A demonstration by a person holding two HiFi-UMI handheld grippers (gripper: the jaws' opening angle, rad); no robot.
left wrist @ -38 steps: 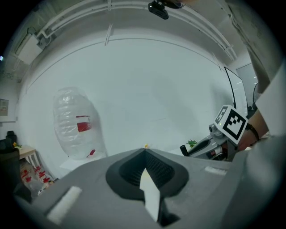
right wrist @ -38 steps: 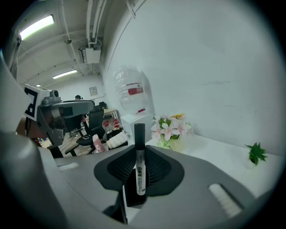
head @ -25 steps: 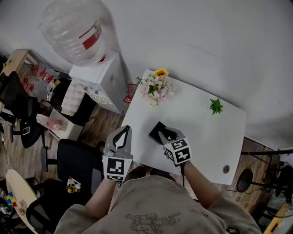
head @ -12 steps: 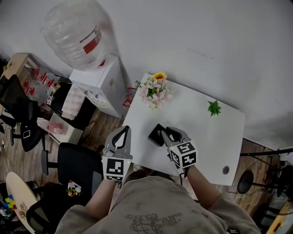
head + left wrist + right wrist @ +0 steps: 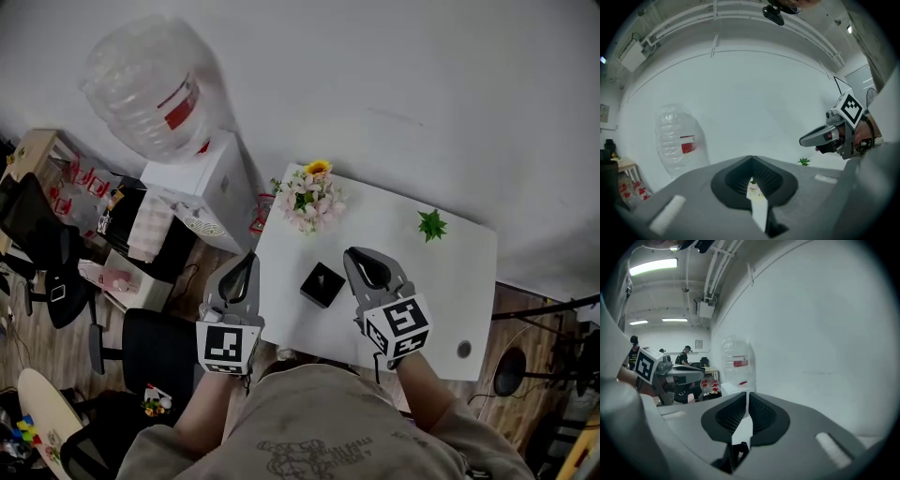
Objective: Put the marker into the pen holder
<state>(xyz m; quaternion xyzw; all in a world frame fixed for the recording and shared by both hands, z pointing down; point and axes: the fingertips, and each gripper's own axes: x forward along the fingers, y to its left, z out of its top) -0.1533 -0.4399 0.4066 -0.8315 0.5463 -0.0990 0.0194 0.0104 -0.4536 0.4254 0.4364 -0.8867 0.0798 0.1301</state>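
Observation:
A black square pen holder (image 5: 322, 284) stands on the white table (image 5: 441, 277), near its front edge. No marker shows in any view, and the holder's inside is too dark to read. My right gripper (image 5: 363, 260) hangs just right of the holder, raised off the table, jaws shut and holding nothing. Off the table's left front corner, my left gripper (image 5: 241, 263) is also shut and bare. In the left gripper view the left gripper's (image 5: 751, 162) pads meet, and the right gripper (image 5: 807, 139) shows at the right. The right gripper view shows the right gripper (image 5: 746, 398) with only a slit.
A bunch of flowers (image 5: 309, 200) stands at the table's back left corner and a small green plant (image 5: 431, 225) at the back. A round cable hole (image 5: 463, 348) is at the front right. Left of the table are a water dispenser (image 5: 211, 169) with its bottle (image 5: 155, 84), and a black chair (image 5: 155, 342).
My right gripper has drawn back from the pen holder, moving right and up. The left gripper has barely shifted.

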